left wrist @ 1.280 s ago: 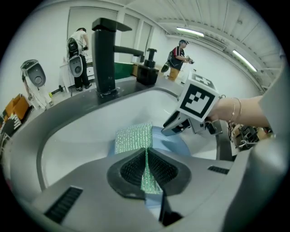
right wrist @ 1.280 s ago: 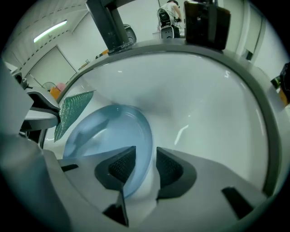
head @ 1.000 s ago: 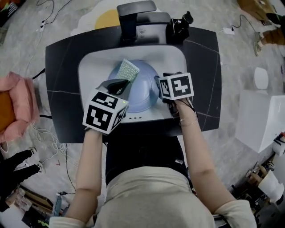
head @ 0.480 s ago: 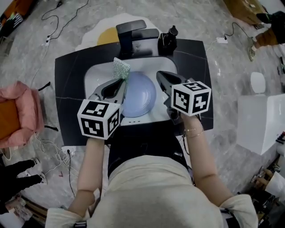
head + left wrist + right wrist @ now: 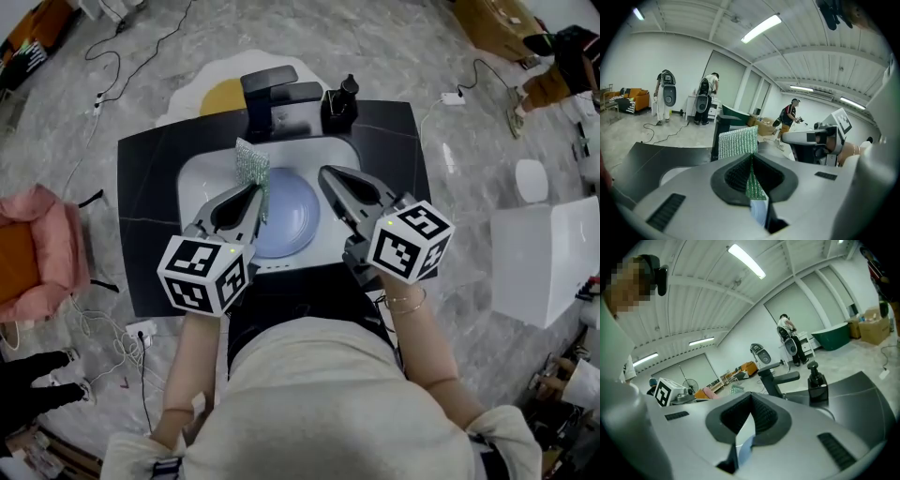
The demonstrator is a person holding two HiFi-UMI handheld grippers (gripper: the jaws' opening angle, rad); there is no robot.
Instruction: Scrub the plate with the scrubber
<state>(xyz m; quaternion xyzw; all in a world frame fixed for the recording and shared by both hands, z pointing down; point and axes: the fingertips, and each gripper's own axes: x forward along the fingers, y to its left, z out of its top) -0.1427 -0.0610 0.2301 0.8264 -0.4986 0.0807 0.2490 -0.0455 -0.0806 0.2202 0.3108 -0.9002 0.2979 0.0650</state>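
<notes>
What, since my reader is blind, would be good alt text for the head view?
Seen from above, a person at a white sink holds a green scrubber in the shut left gripper, over the edge of a blue plate in it. The right gripper, shut and empty, hovers beside the plate.

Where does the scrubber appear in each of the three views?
Head view: scrubber upright at the plate's left edge, in the left gripper.
Left gripper view: centre, clamped between the jaws.
Right gripper view: small, left of centre.
Shared landmark: the black tap.
</notes>
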